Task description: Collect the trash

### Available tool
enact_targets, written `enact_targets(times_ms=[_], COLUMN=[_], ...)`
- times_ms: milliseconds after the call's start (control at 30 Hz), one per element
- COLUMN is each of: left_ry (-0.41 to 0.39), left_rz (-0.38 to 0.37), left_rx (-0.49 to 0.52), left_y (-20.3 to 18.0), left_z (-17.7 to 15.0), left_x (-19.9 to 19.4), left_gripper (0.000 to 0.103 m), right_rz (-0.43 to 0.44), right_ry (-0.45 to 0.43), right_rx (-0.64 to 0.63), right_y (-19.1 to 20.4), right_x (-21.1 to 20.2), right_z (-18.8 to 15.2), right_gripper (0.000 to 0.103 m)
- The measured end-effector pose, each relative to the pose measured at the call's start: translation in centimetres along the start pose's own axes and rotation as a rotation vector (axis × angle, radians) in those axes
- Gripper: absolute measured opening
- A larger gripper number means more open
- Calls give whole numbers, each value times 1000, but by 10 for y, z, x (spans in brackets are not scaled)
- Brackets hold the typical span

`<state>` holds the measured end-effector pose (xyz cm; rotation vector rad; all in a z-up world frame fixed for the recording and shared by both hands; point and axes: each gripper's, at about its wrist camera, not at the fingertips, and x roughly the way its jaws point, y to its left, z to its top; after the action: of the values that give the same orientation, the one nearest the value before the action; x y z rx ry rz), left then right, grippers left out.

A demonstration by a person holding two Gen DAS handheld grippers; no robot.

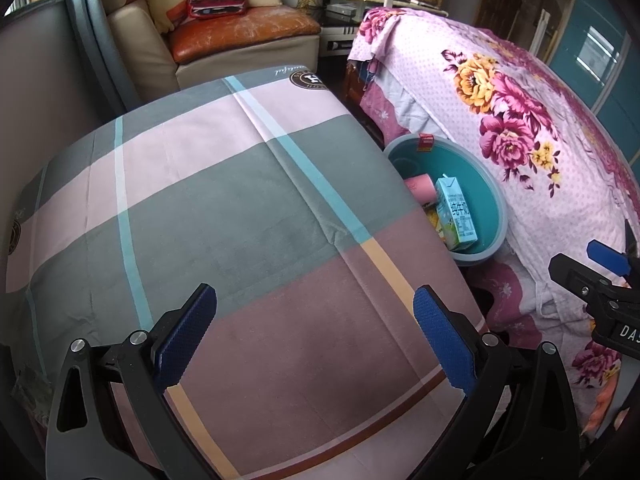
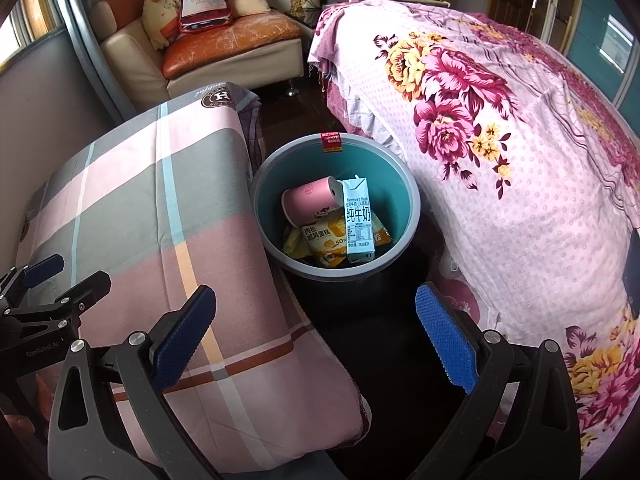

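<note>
Both grippers, left gripper [image 1: 314,340] and right gripper [image 2: 316,340], spread, empty. Milk carton [image 2: 359,220] upright in teal bin [image 2: 414,204]: light, crushable (likely empty); pinch its flat sides.

You have soft, even daylight and sharp focus; beyond your fingers, fisheye bending and dark vignetting at corners.

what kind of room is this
Probably a lived-in bedroom or bed-sitting room: a bed under a floral sheet, a sofa with cushions at the back, and a teal bin holding trash on the floor.
</note>
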<state>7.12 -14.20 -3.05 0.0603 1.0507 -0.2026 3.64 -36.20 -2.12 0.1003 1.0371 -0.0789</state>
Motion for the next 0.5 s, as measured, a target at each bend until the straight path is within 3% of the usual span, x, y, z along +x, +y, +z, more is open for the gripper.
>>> enact_targets(times_ms=[500], left_ry=[19], left_rz=[17], left_rx=[-9], left_y=[1], left_z=[-3], left_x=[11], left_gripper=[99], right_rz=[-4], right_ry=[35], right_rx=[7], right_y=[-1], right_x=[17], right_z=[-3], right_gripper=[96])
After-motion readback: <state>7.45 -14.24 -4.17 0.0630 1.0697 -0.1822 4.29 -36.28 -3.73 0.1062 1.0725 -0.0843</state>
